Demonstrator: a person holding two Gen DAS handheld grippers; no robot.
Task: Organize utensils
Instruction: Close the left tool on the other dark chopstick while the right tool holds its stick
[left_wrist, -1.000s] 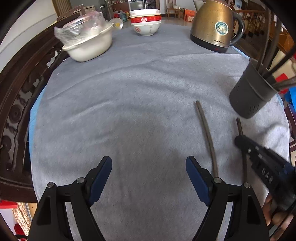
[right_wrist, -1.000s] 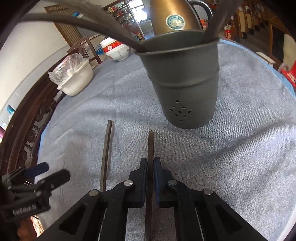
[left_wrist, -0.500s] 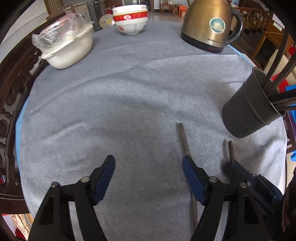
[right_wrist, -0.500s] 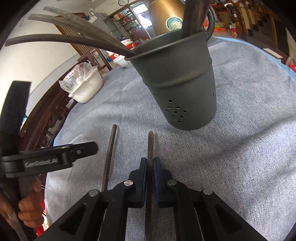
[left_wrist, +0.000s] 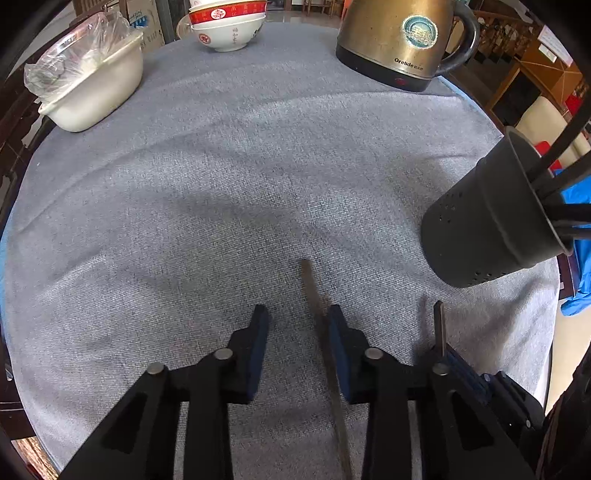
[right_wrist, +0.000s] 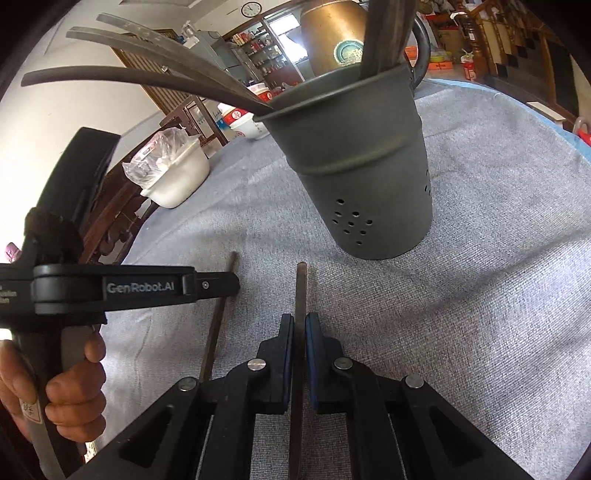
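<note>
Left gripper (left_wrist: 297, 325) narrowed around chopstick (left_wrist: 314, 295), unpinched; right gripper (right_wrist: 300, 332) clamps another; grey tablecloth (left_wrist: 221, 184)

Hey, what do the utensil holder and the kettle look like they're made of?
Utensil holder: probably painted or coated metal, matte dark grey, with a rolled rim, a pressed ridge and punched drain holes. Kettle: likely stainless steel with a brushed golden finish showing soft reflections; its base and handle look like black plastic.

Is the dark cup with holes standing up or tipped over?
Standing up. The utensil holder sits on its base on the grey cloth, with utensils sticking out the top.
</note>
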